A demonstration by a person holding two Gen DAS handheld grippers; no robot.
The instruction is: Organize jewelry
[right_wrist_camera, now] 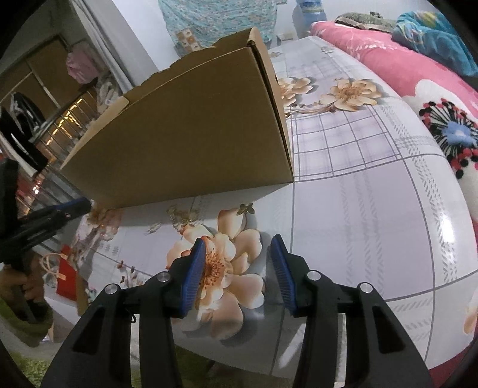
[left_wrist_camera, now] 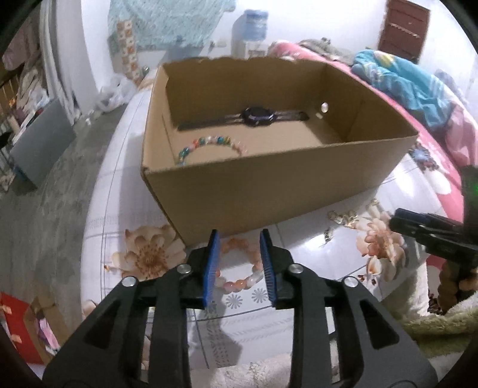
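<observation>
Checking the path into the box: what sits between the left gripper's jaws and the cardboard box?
In the left wrist view, a pink beaded bracelet lies on the flowered tabletop, between the left gripper's open jaws, just short of the cardboard box.

A round table (left_wrist_camera: 119,167) is covered with a glossy cloth printed with pale lilac checks and peach flowers. Behind it, a bed is spread with a pink floral quilt (right_wrist_camera: 397,68), and a crumpled turquoise blanket (left_wrist_camera: 400,83) is heaped on top. White walls (left_wrist_camera: 95,44) are seen at the back, where a teal patterned cloth (left_wrist_camera: 167,21) is hung and a water dispenser with a blue bottle (left_wrist_camera: 254,25) is stood. A dark red-brown door (left_wrist_camera: 403,29) is set at the far right. The floor (left_wrist_camera: 38,209) is grey and mottled. Shelves with clothing are glimpsed at the left, and a fluffy green rug (right_wrist_camera: 30,370) is laid near the table.
</observation>
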